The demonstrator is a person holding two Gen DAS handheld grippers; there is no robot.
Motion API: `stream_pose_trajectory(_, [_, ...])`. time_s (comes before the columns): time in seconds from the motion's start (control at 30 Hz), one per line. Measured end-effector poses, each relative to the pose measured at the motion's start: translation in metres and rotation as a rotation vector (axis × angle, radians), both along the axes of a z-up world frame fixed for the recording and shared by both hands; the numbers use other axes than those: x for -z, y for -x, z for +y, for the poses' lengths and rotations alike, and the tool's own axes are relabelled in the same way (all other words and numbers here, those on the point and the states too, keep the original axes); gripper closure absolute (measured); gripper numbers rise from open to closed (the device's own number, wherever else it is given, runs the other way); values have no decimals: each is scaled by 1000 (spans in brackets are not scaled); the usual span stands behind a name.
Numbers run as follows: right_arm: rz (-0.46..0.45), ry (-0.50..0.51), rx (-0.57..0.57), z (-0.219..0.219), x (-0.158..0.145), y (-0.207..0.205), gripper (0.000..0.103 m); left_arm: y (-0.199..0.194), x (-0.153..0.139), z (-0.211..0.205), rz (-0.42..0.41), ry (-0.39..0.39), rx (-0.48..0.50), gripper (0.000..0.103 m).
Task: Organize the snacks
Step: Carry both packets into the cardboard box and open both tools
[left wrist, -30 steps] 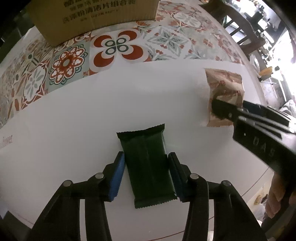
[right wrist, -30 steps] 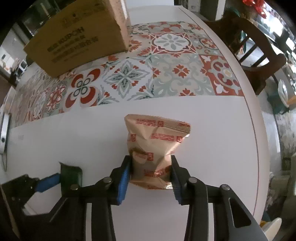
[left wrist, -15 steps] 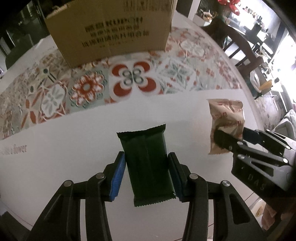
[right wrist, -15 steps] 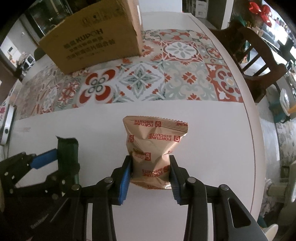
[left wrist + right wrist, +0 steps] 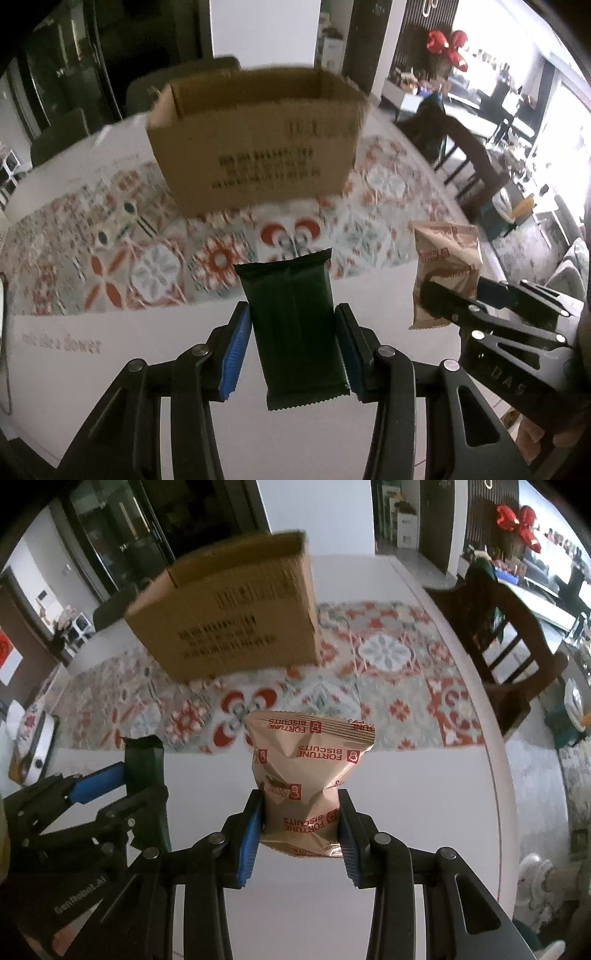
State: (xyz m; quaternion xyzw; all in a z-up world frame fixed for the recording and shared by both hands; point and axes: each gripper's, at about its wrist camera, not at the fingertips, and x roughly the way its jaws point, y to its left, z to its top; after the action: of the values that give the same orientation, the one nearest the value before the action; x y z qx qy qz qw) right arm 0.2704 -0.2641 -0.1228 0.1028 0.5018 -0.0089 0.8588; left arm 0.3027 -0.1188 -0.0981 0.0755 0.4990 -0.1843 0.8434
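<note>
Left gripper (image 5: pixel 291 350) clamped on dark green wrapped bar (image 5: pixel 293 325), blue pads (image 5: pixel 234 354) pressing its two long edges around mid-length, the sealed crimp ends sticking out front and back. Right gripper (image 5: pixel 301 827) clamped on tan Fortune Biscuits pouch (image 5: pixel 306 775), pads pinching the lower half so the pack waists in between them. Both snacks are off the white table (image 5: pixel 424 794), held side by side, and an open cardboard box (image 5: pixel 255 147) sits ahead on the patterned tile runner (image 5: pixel 147 258), well apart from both packs. Box is blurred, print unreadable. Likely step: carry both toward the box and drop them in; nothing visible in the box from here, its inside is hidden. Handling guess: green bar looks light and fairly stiff, flat slab, glossy film so could slide if squeezed loosely; edge grip at the middle seems right, keeps it level. Biscuit pouch looks light, air-puffed, soft film, contents probably brittle, so a hard squeeze risks crushing biscuits or popping the seal; better hold low on the body as now, or by the crimped seam, with light pressure. Pouch top flops free above the pads and may swing. A dark wooden chair (image 5: pixel 509 635) stands at the table's far right edge, clear of the path.
</note>
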Motion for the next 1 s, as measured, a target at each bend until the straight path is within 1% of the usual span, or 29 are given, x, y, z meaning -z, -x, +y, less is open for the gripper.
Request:
stream_pose_trajectory(0.37, [-162,2,5,16,-54,-29,64,-32,-60,18,-157,49,-5,58])
stream_pose_trajectory(0.63, [-264,-2,0,21,-89,-71,64,-73,-99,22,-264,56,-17,58])
stream_pose_trajectory(0.87, [-303,2,-9,20,-108,-108,64,-112,-115,17,-301,61,-11,58])
stream_pose_trajectory(1.0, [-305,5,-19,18,-113,-131,64,-137,-116,11,-287,70,-7,58])
